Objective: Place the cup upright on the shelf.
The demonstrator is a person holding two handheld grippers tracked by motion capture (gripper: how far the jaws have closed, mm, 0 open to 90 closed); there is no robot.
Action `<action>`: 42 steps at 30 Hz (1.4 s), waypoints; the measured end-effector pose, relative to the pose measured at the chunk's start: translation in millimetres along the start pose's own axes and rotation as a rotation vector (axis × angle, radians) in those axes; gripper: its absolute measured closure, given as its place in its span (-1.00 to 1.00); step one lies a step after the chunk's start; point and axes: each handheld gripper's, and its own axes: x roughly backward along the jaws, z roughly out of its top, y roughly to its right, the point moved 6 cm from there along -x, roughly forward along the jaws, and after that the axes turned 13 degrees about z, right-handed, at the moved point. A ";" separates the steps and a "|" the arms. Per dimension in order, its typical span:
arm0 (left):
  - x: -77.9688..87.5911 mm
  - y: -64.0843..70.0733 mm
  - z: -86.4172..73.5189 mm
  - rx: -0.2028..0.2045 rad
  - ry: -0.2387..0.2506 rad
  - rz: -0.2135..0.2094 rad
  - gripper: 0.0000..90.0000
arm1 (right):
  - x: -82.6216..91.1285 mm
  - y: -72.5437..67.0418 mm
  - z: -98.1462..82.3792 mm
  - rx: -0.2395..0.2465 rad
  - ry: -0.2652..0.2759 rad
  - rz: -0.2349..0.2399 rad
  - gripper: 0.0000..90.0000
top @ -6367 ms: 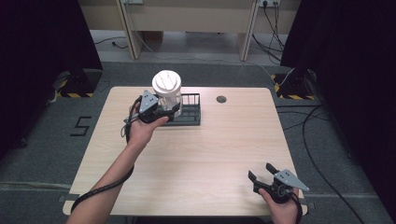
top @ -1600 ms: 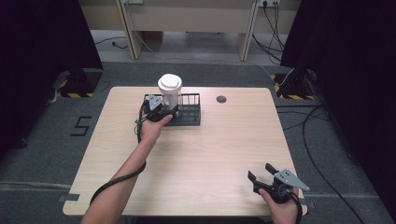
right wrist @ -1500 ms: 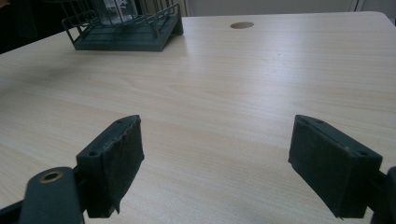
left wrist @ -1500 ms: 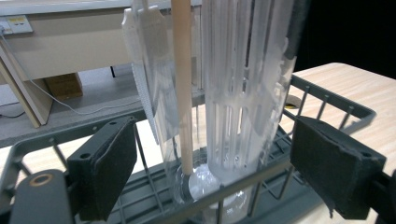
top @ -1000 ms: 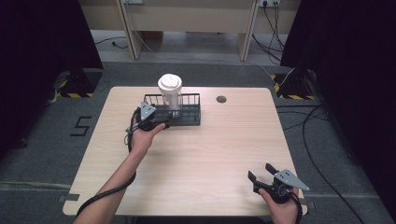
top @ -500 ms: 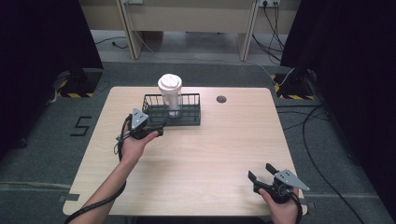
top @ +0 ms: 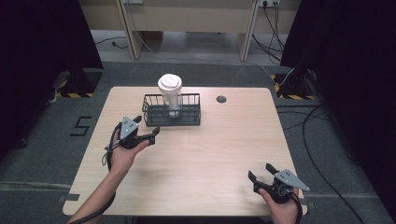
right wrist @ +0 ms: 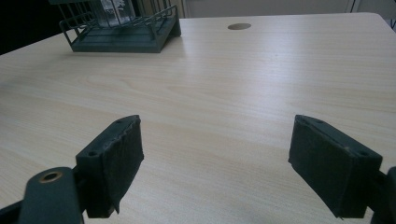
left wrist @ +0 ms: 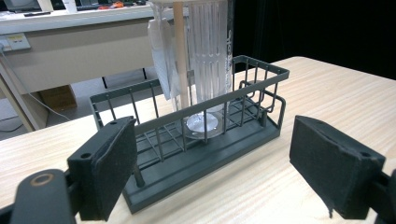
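A clear plastic cup [top: 169,94] with a white lid stands upright in a dark wire basket [top: 188,117] at the table's far middle. In the left gripper view the cup [left wrist: 208,56] holds a pale stick and a crumpled white wrapper, and the basket [left wrist: 196,158] lies just beyond the jaws. My left gripper [top: 147,125] hovers open just in front of the basket's left end, apart from it and with nothing between its jaws. Near the front right edge my right gripper [top: 260,171] stays open over bare wood, also empty [right wrist: 215,163].
The light wooden table [top: 224,140] has a small round cable hole [top: 221,99] to the right of the basket. Cables and yellow-black striped feet lie on the grey floor around it. A long bench runs along the back.
My left gripper has let go of the cup, left it standing in the basket, and drawn back toward the front left. The right gripper has not moved.
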 end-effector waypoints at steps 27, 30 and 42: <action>62.5 -14.8 -29.8 0.019 -0.002 0.000 -0.67 | -0.2 0.3 0.1 0.012 -0.001 -0.007 -0.60; 67.7 -17.8 -37.0 0.028 -0.010 0.009 -0.67 | -0.3 0.0 0.0 0.007 0.000 -0.005 -0.60; 83.9 -29.8 -61.5 0.058 -0.052 0.042 -0.67 | -0.1 0.7 0.2 0.014 0.000 -0.008 -0.60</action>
